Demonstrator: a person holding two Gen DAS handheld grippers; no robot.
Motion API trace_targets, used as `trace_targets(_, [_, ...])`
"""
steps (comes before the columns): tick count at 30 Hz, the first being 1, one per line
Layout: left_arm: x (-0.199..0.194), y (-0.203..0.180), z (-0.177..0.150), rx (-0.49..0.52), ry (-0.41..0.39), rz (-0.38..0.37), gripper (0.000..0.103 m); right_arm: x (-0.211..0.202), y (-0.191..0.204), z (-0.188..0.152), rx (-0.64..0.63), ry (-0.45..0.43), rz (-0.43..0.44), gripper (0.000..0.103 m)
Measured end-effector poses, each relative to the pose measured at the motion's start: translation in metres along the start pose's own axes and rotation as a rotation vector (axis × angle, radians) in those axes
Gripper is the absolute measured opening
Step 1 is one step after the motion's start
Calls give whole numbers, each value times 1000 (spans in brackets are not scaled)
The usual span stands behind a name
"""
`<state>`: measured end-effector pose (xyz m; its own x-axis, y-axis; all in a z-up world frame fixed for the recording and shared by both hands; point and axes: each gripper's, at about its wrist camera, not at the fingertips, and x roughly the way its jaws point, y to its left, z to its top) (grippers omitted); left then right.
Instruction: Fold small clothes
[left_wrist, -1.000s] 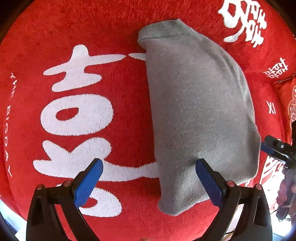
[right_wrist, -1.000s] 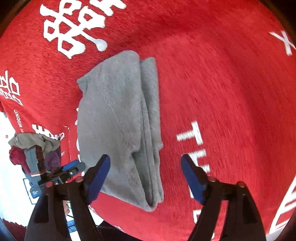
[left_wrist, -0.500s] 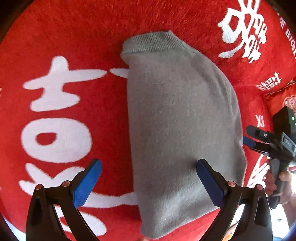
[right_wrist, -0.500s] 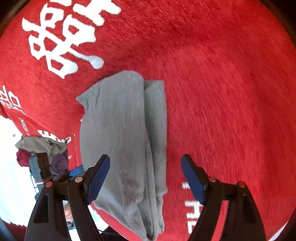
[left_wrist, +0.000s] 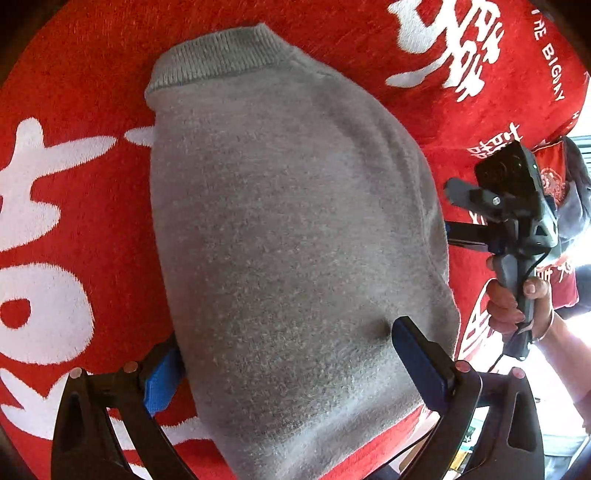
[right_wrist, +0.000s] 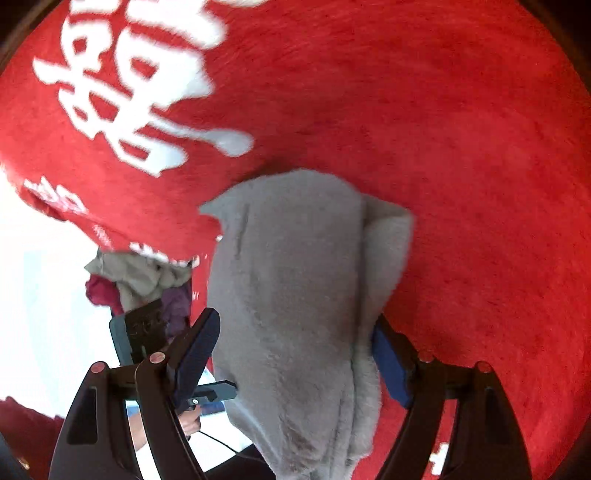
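Both tools have closed in on the grey sweater since a second ago; it now fills far more of each view. It lies folded on the red cloth with white lettering, ribbed collar at the far end from the left tool. That tool is spread wide, its blue pads straddling the near end of the sweater (the left pad partly tucked behind the edge), gripping nothing that I can make out. The right tool is likewise wide open, one pad on each side of the folded layers, touching or just beside them. A heap of other clothes sits beyond the cloth's edge.
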<state>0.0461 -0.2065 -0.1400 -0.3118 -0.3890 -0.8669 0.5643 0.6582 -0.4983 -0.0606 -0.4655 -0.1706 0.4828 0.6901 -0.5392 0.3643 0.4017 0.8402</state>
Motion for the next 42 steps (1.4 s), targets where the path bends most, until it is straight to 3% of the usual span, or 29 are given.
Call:
trace_targets(3, [10,5,0,-20,2,4,102,9,-3,3,-24,45,-12,83])
trace_targets(7, [13,-4,3,-15,-22,53,102,12,-15,7,53,20,34,80])
trace_targets(8, [13,-5,2,-25,-35,63,100,12,-15,7,73,16,7,67])
trace_targets(9, [13,-9,1,-25,-50,76,93,13,-14,7,73,21,-29,53])
trace_targets(11, [9,-14,-2,-15,-71,92,81,10,-16,4,80,22,-46,39])
trace_targets(12, [5,-16,-3,-13,-81,93,71,8,-13,3,78,14,-28,37])
trace_targets(13, [1,-17,-4,-11,-89,91,62,6,-10,2,70,7,-21,36])
trace_targets(15, [-8,-18,-7,-4,-101,81,55,3,2,-2,61,-7,1,36])
trace_targets(24, [-52,-25,-37,24,-136,32,54,-9,47,-34,65,-47,83,36])
trace_targets(30, [-93,-10,-73,0,-150,27,54,3,90,-74,66,-22,79,36])
trace_targets(34, [-113,0,-104,10,-141,58,54,26,113,-100,77,-7,93,36])
trace_targets(39, [-127,43,-138,-26,-130,103,54,67,125,-123,82,35,97,36])
trace_targets(42, [-114,61,-147,-36,-143,189,54,95,122,-127,74,45,78,36])
